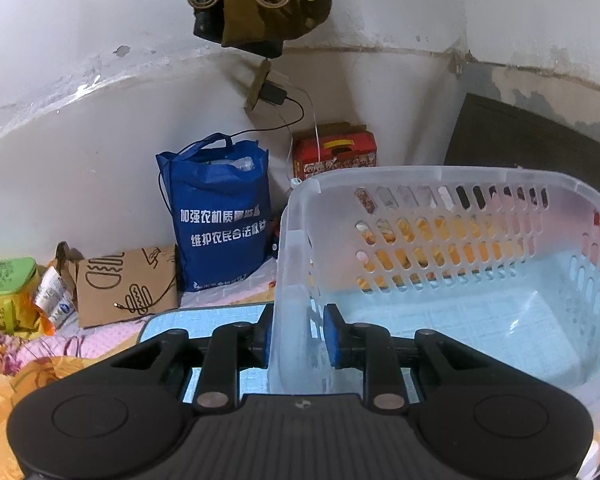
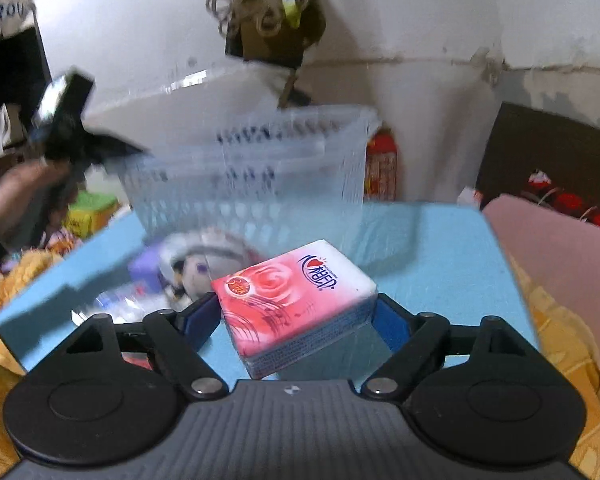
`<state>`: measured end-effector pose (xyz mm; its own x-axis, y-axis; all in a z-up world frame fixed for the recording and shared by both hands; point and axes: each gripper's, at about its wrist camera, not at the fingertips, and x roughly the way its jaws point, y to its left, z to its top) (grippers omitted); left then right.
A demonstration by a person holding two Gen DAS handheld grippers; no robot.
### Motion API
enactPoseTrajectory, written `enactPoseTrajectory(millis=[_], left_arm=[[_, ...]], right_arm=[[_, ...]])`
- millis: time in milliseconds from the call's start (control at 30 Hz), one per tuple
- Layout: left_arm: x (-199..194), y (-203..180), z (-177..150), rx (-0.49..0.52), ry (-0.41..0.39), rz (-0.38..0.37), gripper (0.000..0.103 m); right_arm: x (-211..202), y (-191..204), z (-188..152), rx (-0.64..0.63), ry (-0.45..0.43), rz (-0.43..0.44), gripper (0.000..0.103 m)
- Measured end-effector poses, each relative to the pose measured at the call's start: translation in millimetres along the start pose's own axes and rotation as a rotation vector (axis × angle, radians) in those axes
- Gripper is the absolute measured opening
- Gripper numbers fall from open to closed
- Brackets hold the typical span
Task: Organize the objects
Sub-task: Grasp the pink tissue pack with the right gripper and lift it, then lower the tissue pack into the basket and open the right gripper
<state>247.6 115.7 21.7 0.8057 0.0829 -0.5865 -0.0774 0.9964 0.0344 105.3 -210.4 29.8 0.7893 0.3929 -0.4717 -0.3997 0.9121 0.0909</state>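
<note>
**Both grippers clamped, pointing slightly down**

Left gripper angled downward, blue pads nearly together, pinching the basket wall between them. Right gripper also tilted down, jaws set wide, pads pressed on both sides of a tissue pack. The hand carrying the left gripper shows blurred at left.

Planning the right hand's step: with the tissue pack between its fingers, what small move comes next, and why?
Probably carry the tissue pack over the basket rim: the right gripper holds it lifted, and the left gripper pinches the empty basket's wall.
</note>
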Motion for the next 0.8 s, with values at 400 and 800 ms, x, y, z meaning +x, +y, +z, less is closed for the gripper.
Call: enactPoseTrajectory(millis=[400, 800], left_arm=[[-2, 2, 0, -0.038, 0.023, 0.026, 0.027], [1, 5, -1, -0.056, 0.017, 0.007, 0.027]], right_arm=[[74, 34, 152, -0.071, -0.01, -0.062, 0.084], [148, 34, 157, -0.02, 0.117, -0.073, 0.09]])
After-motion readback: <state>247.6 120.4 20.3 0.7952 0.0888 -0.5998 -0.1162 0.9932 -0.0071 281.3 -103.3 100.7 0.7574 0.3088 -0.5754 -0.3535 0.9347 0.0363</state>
